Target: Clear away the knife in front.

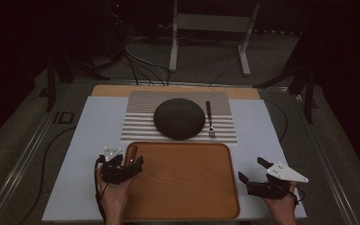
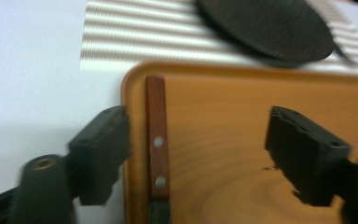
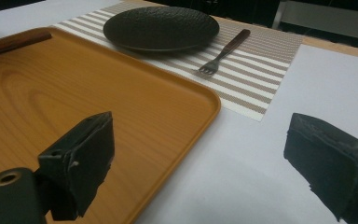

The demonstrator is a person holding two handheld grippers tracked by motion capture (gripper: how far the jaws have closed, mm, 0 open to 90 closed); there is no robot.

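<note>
A wooden tray (image 1: 183, 187) lies at the front of the table. A knife with a riveted brown handle (image 2: 157, 140) lies inside it along the left rim (image 1: 133, 152). My left gripper (image 1: 122, 162) is open over that rim, its jaws either side of the handle without touching it (image 2: 198, 126). My right gripper (image 1: 251, 168) is open and holds nothing. It straddles the tray's right rim (image 3: 200, 135), with one jaw over the wood and one over the white mat. A dark plate (image 1: 179, 118) and a fork (image 1: 210, 119) rest on a striped placemat (image 1: 140, 122) behind the tray.
A white mat (image 1: 89, 140) covers the table under the tray and placemat. Beyond the far edge are a white stand (image 1: 173, 42) and cables (image 1: 140, 65) on a dark floor. A cable (image 1: 51, 150) runs along the table's left side.
</note>
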